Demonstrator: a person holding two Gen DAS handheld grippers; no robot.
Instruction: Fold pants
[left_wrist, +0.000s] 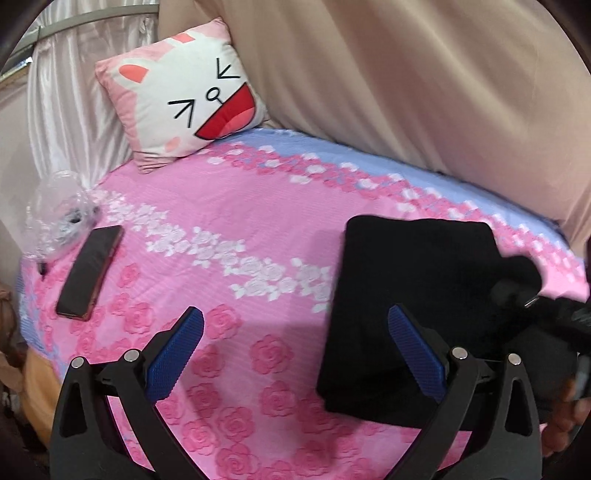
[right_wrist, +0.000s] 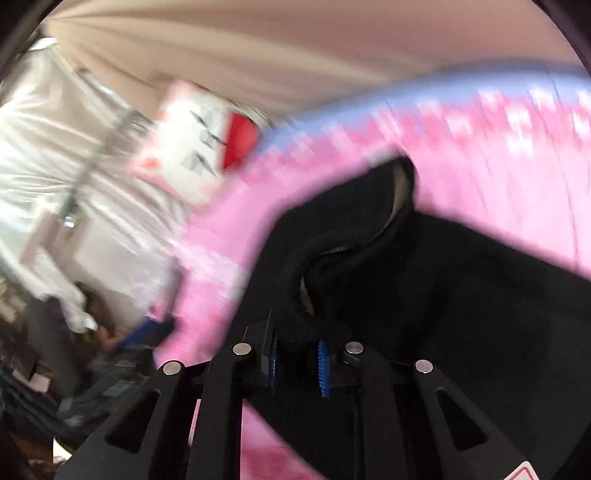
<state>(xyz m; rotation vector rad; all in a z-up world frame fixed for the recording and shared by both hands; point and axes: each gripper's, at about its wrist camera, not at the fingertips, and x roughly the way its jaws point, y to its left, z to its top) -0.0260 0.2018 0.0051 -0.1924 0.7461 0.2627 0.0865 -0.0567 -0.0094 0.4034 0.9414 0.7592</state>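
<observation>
The black pants (left_wrist: 413, 295) lie folded into a rectangle on the pink floral bedspread (left_wrist: 221, 229). My left gripper (left_wrist: 295, 350) is open above the bed, its right finger over the pants' near left edge. My right gripper (right_wrist: 297, 363) is shut on a rolled black edge of the pants (right_wrist: 406, 277), likely the waistband. The right gripper also shows in the left wrist view (left_wrist: 554, 314) at the pants' right side. The right wrist view is blurred by motion.
A cartoon cat pillow (left_wrist: 181, 96) leans at the head of the bed. A dark phone (left_wrist: 90, 271) and a clear plastic wrapper (left_wrist: 59, 214) lie at the bed's left edge. A beige curtain (left_wrist: 406, 74) hangs behind.
</observation>
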